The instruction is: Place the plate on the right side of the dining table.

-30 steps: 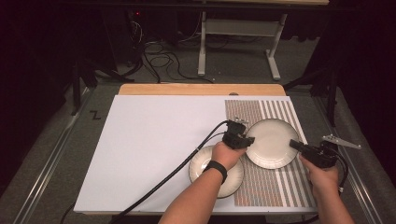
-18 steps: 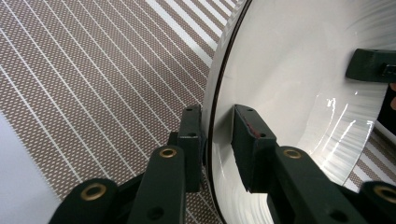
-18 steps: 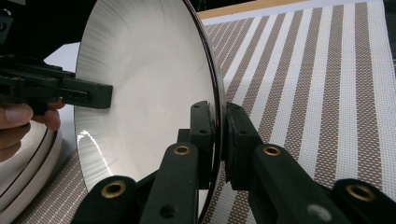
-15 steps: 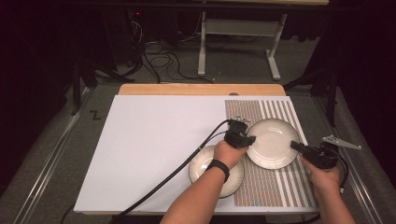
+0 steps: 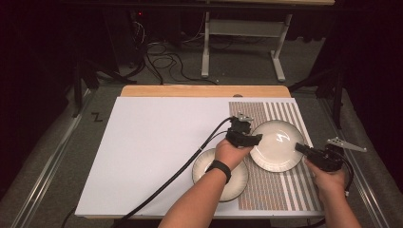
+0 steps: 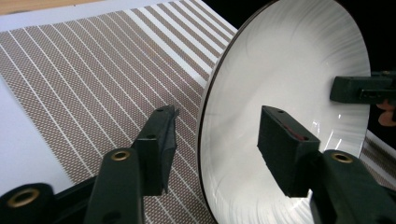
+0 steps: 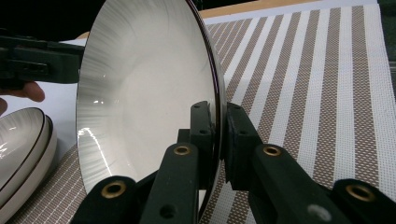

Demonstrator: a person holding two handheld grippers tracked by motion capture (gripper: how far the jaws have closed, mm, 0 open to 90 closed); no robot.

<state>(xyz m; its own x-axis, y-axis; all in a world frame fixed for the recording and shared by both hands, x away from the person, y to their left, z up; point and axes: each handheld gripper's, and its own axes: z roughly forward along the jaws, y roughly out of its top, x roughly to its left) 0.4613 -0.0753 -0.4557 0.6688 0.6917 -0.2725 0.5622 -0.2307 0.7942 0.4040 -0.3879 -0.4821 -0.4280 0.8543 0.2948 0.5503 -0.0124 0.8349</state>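
Note:
A white plate with a dark rim [image 5: 276, 145] hangs just above the striped placemat [image 5: 266, 190]. My right gripper [image 5: 302, 148] is shut on its right rim; in the right gripper view the jaws [image 7: 218, 112] pinch the rim of the plate [image 7: 140, 84]. At the plate's left edge my left gripper [image 5: 255, 138] has just been opening. In the left gripper view its jaws [image 6: 219, 121] straddle the rim of the plate [image 6: 289, 70] with a gap on both sides. Beyond the plate I see the right gripper [image 6: 355, 88].
Two more plates are stacked [image 5: 209, 166] at the placemat's left edge, under the left wrist; the same stack [image 7: 23, 135] appears at the left of the right gripper view. A white board [image 5: 157, 142] covers the table's left part. The left gripper's cable [image 5: 180, 166] trails across it.
The left gripper's jaws have spread apart at the plate's left rim. The plate and the right hand stay where they were.

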